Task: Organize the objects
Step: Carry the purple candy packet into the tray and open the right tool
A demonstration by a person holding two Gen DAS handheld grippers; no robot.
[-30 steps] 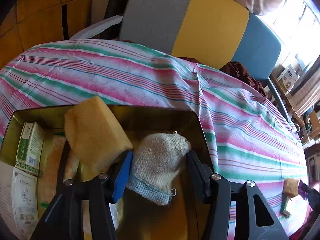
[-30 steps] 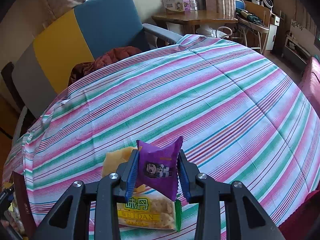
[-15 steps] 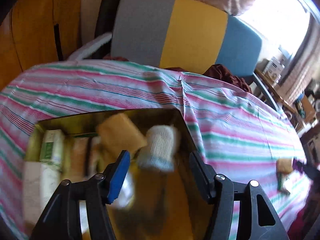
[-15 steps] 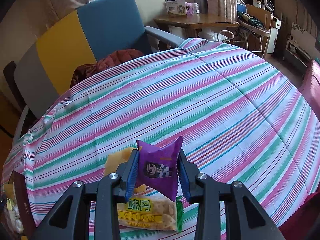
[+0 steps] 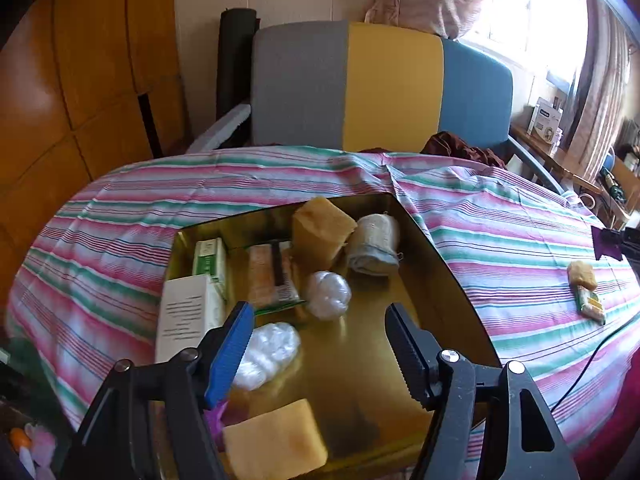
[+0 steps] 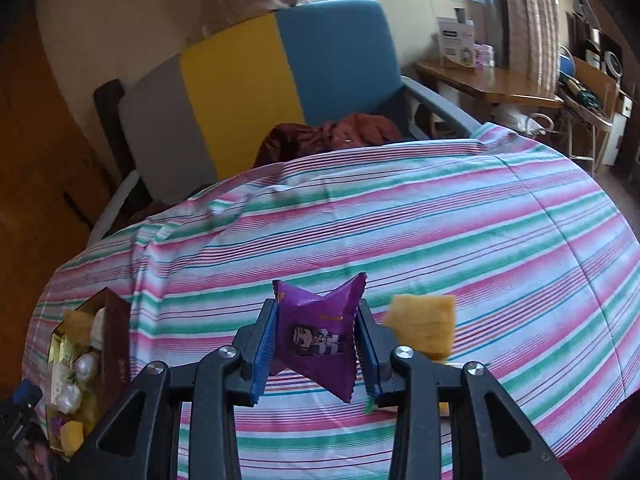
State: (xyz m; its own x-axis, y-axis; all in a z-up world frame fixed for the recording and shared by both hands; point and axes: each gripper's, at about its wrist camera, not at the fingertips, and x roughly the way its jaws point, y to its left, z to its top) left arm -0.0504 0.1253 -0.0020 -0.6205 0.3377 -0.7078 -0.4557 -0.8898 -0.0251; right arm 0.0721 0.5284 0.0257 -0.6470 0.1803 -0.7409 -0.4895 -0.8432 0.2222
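hovering over the gold box [image 5: 448, 276] at the left, my left gripper [image 5: 320, 340] is standing with its fingers [image 5: 230, 350] apart and nothing between them; they have just been opening wider. below them the box is sitting on the striped cloth [image 5: 120, 216] of the worktop and is holding a white carton [image 5: 184, 316] and a green-and-white carton [image 5: 210, 258] along its left side, a flat snack pack [image 5: 272, 276] beside them, a yellow sponge block [image 5: 320, 230] leaning at the far end, and a rolled grey sock [image 5: 374, 244] touching that block on its right. two clear-wrapped white bundles [image 5: 328, 294] are lying nearer my fingers, and another yellow sponge [image 5: 276, 442] is sitting at the near edge.

moving right across the cloth, a small sponge piece [image 5: 582, 274] and a green-edged cracker pack [image 5: 590, 306] are lying together, well apart from the box.

at the far right, my right gripper [image 6: 316, 348] is pinching a purple snack packet [image 6: 318, 340] between its blue-padded fingers [image 6: 264, 350], holding it upright above the cloth. in that view the sponge piece [image 6: 424, 328] is showing just right of the fingers, and the open box [image 6: 116, 344] is at the left edge. behind the worktop a grey, yellow and blue chair [image 6: 248, 92] is standing with a dark red garment [image 6: 332, 136] on its seat.
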